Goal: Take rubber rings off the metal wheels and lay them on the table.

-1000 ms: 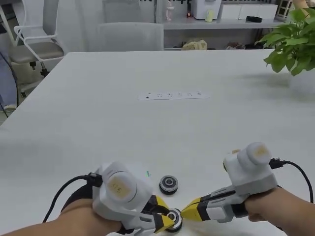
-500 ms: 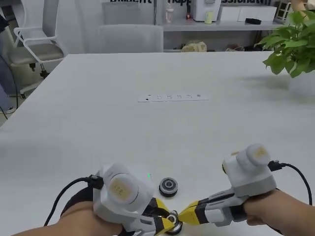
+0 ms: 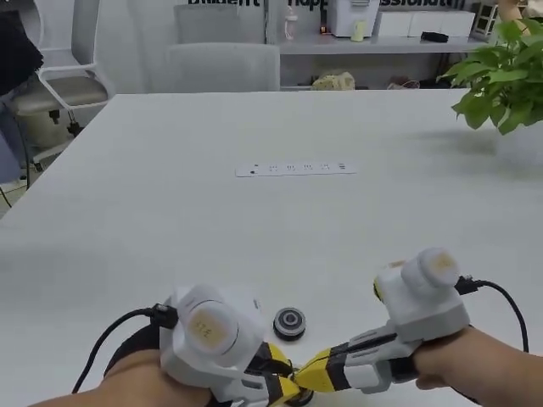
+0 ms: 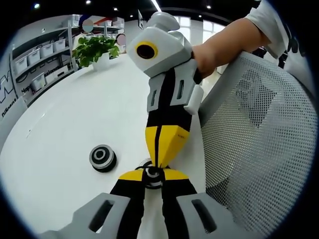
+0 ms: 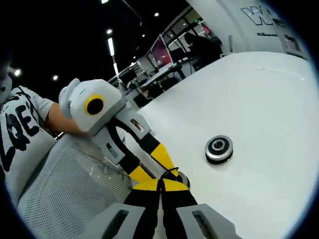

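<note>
Just nearside of the loose wheel (image 3: pixel 289 322), the left gripper (image 4: pixel 153 178) clamps a metal wheel (image 5: pixel 180 178) steady so the right gripper (image 5: pixel 160 183), jaws pressed together, can apparently pinch its rubber ring (image 5: pixel 172 172) away.

The left tongs (image 4: pixel 152 174) and right tongs (image 5: pixel 160 183) were black with yellow tips (white housings behind). Both wheels, the pinched wheel (image 4: pixel 153 179) and the loose wheel (image 3: pixel 289 322), were silver, black-ringed, on a white bench (image 3: pixel 254 229).
</note>
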